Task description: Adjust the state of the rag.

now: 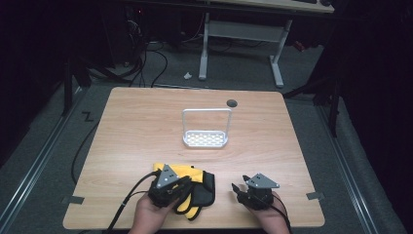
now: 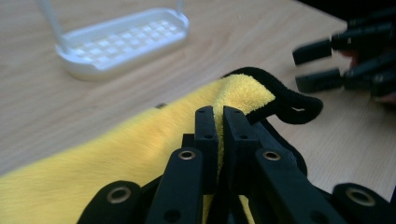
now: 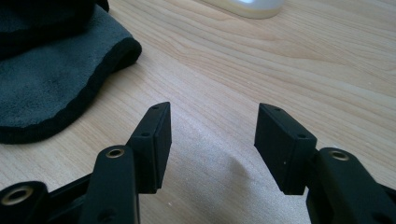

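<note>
A yellow cloth with a black hem and a dark grey underside lies bunched at the table's near edge. My left gripper sits on top of it. In the left gripper view, my left gripper is shut on a raised fold of the yellow cloth. My right gripper rests just right of the cloth, open, with bare wood between its fingers. In the right gripper view, my right gripper points past the grey side of the cloth, which lies to its left without touching.
A white perforated rack with a tall wire handle stands at the table's middle; the rack lies beyond the cloth. A round dark hole marks the table's far side. My right gripper appears at the upper right of the left gripper view.
</note>
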### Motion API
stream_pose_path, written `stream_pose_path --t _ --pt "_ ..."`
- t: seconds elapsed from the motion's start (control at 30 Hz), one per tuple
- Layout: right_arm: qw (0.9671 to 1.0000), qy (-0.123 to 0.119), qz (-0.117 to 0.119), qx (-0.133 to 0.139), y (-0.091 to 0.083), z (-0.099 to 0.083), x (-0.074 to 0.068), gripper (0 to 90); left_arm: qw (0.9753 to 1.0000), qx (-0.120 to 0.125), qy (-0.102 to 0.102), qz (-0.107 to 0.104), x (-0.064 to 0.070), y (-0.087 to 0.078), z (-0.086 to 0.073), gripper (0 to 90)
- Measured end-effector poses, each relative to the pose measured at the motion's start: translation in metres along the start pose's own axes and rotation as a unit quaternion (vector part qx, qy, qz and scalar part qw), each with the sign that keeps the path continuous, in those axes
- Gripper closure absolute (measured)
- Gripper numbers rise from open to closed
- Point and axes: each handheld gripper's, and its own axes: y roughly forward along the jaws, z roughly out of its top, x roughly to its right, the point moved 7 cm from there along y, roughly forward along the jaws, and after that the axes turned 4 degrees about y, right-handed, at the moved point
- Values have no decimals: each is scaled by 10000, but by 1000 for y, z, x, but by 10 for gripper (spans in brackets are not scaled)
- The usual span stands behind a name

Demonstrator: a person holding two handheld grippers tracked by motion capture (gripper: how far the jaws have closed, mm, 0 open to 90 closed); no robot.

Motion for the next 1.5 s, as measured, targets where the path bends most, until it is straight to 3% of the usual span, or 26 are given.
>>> stream_pose_path --t 0.1,0.2,0.23,0.27,0.37,0.5,0.63,0.83,1.03,1.07,1.13,1.23,1.37,1.4,1.43,1.5 --pt "10000 12 9 3 -1 0 -1 479 9993 216 -227 210 -25 -21 3 852" --pt "10000 6 32 9 0 0 -2 486 9969 326 -562 447 -55 -42 -5 852" --pt "10000 6 32 9 0 0 -2 486 9969 326 -562 447 -55 -42 -5 851" --pt "10000 -11 36 4 0 0 -3 491 9948 314 -769 582 -73 -54 -16 851" --pt "10000 -51 61 15 1 1 -5 494 9918 191 -989 782 -95 -65 -38 849" --pt "9999 -148 64 22 2 3 -10 497 9873 -2 -1242 988 -117 -69 -68 846" --pt "9996 -250 95 20 4 4 -16 497 9808 -177 -1664 998 -132 -69 -89 835" --pt "9994 -316 125 -10 5 3 -20 497 9819 -332 -1451 1170 -133 -70 -93 786" --pt "9993 -338 184 39 6 7 -24 497 9793 -253 -1588 1231 -134 -80 -96 670" --pt "9991 -369 208 60 7 9 -25 497 9779 -177 -1639 1283 -133 -89 -96 662" --pt "9989 -375 256 65 11 12 -27 497 9777 -140 -1597 1354 -130 -98 -96 652" --pt "9985 -422 339 55 18 18 -31 498 9798 -82 -1492 1326 -120 -108 -94 649" --pt "9973 -557 465 71 26 24 -39 498 9857 -8 -1253 1127 -97 -109 -86 643" --pt "9972 -557 488 74 28 25 -40 498 9857 -8 -1253 1127 -97 -109 -86 637" --pt "9971 -572 507 63 29 26 -41 498 9894 -20 -1103 944 -83 -104 -82 631" --pt "9969 -579 528 79 30 28 -42 498 9928 -7 -939 748 -68 -98 -76 618"
